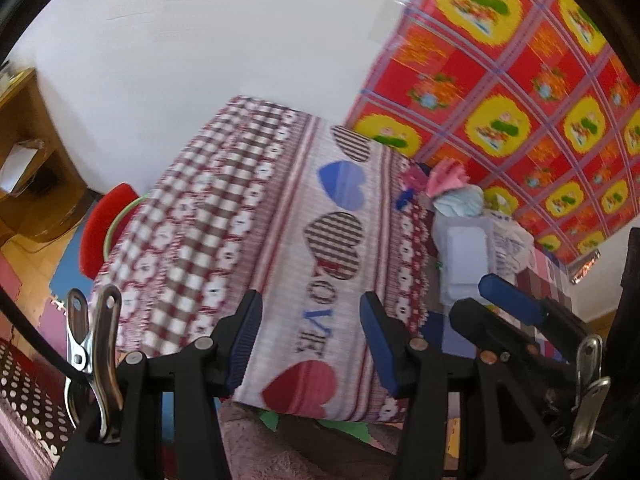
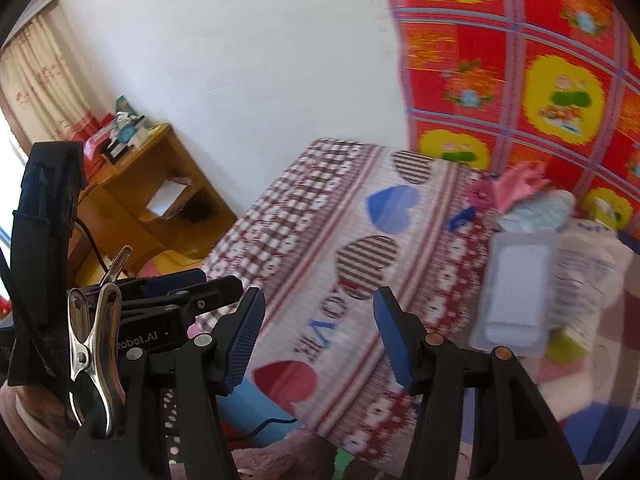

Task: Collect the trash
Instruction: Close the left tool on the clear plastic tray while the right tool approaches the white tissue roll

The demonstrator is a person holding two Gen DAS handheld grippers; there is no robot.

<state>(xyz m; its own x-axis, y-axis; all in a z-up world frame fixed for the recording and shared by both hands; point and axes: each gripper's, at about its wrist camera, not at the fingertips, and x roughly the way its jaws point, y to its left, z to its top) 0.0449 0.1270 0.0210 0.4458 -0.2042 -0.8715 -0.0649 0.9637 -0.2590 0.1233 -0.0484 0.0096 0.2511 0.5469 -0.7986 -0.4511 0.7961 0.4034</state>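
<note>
From the left wrist view, the left gripper point(image 1: 311, 336) hangs with its blue-padded jaws partly apart and nothing between them, only the patterned cloth point(image 1: 256, 240) of the table showing through the gap. The trash pile point(image 1: 468, 220) — crumpled pink and pale blue paper, a clear plastic blister pack and a printed bag — sits ahead and off to its right, well apart from the fingertips, with the right gripper's fingers point(image 1: 516, 300) reaching in beside it. From the right wrist view, the right gripper point(image 2: 320, 340) is likewise partly open and empty; the blister pack point(image 2: 516, 292) lies just ahead to its right, the crumpled paper point(image 2: 532, 196) beyond it, and the left gripper's body shows low on its left. The picture is smeared, which suggests fast travel. The risks, as I judge them: a rushed close could pinch the cloth with the litter and drag it, the light pack could skid from the pads, or the two grippers could knock together.
</note>
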